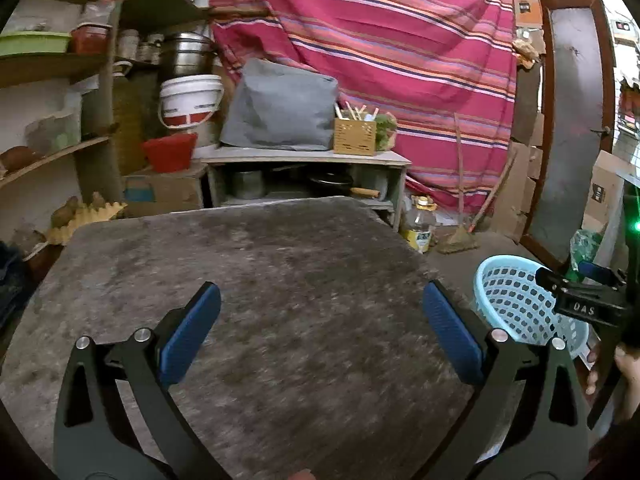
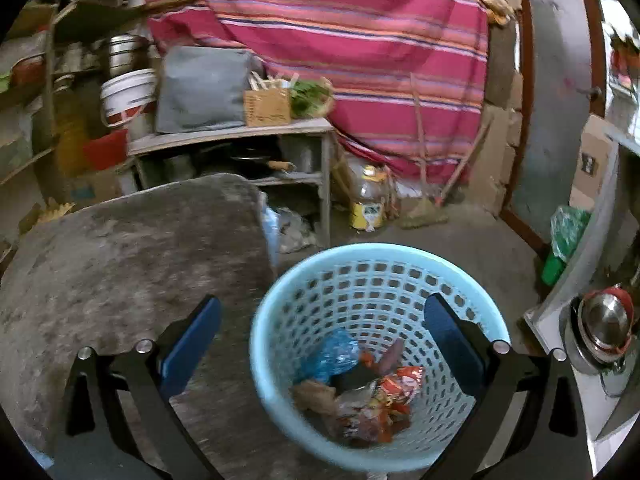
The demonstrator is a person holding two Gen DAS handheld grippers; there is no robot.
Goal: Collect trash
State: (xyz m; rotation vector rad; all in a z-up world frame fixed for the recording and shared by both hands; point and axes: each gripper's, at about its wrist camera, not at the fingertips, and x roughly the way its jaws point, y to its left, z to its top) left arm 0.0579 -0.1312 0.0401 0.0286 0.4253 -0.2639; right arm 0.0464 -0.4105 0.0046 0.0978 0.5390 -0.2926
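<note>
Blue pads: the left gripper [image 1: 322, 316] had its jaws spread wide with nothing between them, above the grey stone counter [image 1: 248, 280].
Right gripper [image 2: 322, 320]: its jaws stood fully apart and empty, hanging over the mouth of the basket [image 2: 280, 380].
Basket: pale blue, perforated plastic, standing just beside the counter's right edge, on the floor as far as could be told.
Trash [image 2: 360, 384]: it lay at the bottom of the basket, a crumpled blue plastic bag [image 2: 334, 354], a red and orange snack wrapper [image 2: 400, 390] and some brownish scraps, all piled together.
Hand: in the left wrist view, fingers [image 1: 592, 372] showed at the right edge under the other gripper's body.
Counter top: bare and mottled in both views.
Beyond: a low wooden shelf unit [image 1: 304, 158] carried a grey bundle [image 1: 280, 112] and a small wooden box [image 1: 355, 136].
Far back: a red striped cloth [image 1: 380, 60] hung behind.
</note>
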